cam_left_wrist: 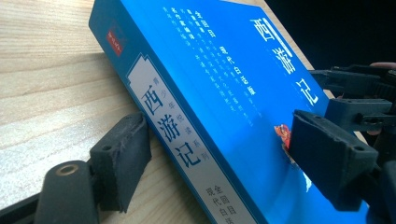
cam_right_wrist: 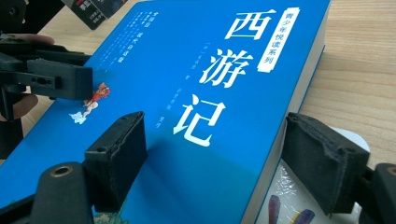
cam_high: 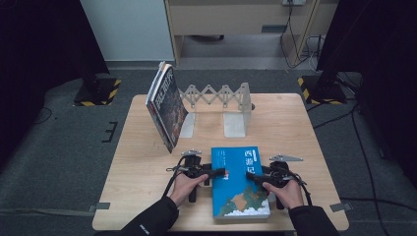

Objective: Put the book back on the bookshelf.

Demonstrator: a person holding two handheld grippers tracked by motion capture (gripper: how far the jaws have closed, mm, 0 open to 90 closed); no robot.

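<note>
A thick blue book [cam_high: 241, 189] with white Chinese title characters lies flat near the table's front edge. My left gripper [cam_high: 220, 172] holds its left, spine side. In the left gripper view one pad sits on the cover [cam_left_wrist: 327, 154] and the other presses at the spine's lower edge, so that gripper [cam_left_wrist: 224, 161] is shut on the book [cam_left_wrist: 219, 93]. My right gripper [cam_high: 251, 176] takes the opposite, page-edge side. In its own view this gripper [cam_right_wrist: 219, 158] has one pad on the cover and one under the page edge of the book [cam_right_wrist: 210, 70].
A second book [cam_high: 167, 105] leans upright at the left end of a metal expanding bookend [cam_high: 219, 96] at the back of the wooden table [cam_high: 142, 162]. A white printed thing [cam_right_wrist: 289, 200] peeks out under the blue book's right edge.
</note>
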